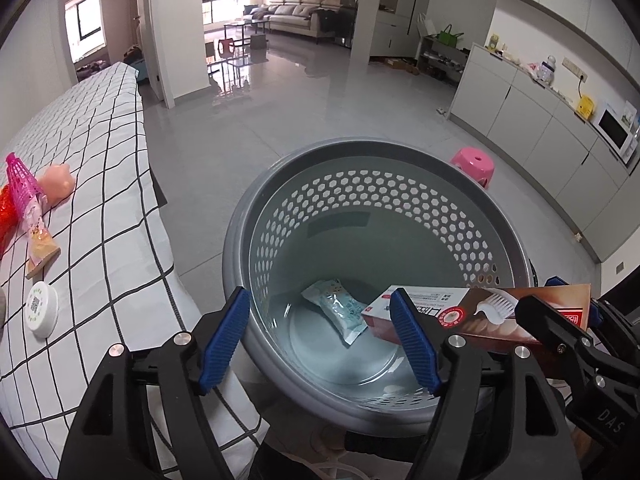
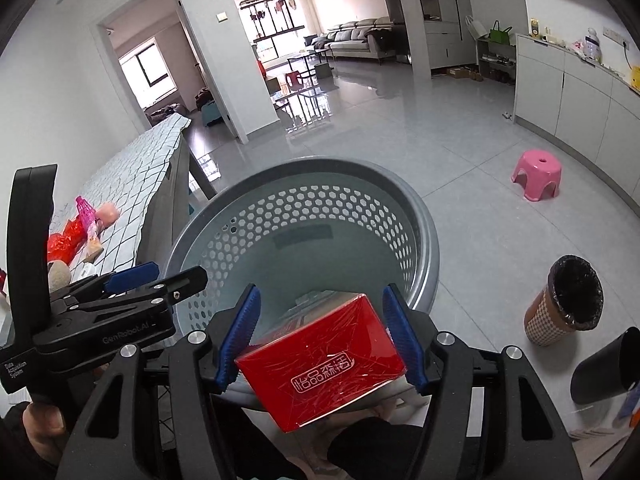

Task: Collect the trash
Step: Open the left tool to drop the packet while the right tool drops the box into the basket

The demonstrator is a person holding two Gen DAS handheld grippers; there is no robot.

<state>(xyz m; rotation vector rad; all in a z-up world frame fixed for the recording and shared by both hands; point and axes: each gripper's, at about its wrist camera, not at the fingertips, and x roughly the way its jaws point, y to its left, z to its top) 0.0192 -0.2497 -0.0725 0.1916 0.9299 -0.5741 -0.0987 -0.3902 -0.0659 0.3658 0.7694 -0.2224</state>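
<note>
A grey perforated basket (image 1: 472, 220) (image 2: 424, 240) stands on the floor beside the table. At its bottom lies a pale blue packet (image 1: 338, 308). My left gripper (image 1: 318, 294) (image 2: 180, 276) hangs open over the basket's near rim with nothing between its blue pads. A long red and white toothpaste box (image 1: 472, 312) (image 2: 320, 356) reaches over the rim from the right, its red end toward the right wrist camera. It sits tilted between the jaws of my right gripper (image 2: 320, 290) (image 1: 540, 292). The pads stand a little apart from its sides, so the gripper is open.
The table with a checked cloth (image 1: 96, 152) (image 2: 148, 168) carries a pink mesh holder (image 1: 20, 180), a peach toy (image 1: 60, 182), a snack wrapper (image 1: 40, 240), a white round tin (image 1: 42, 308) and red plastic (image 2: 66, 236). On the floor stand a pink stool (image 2: 538, 174), a black-lined bin (image 2: 564, 300) and a black cylinder (image 2: 604, 364).
</note>
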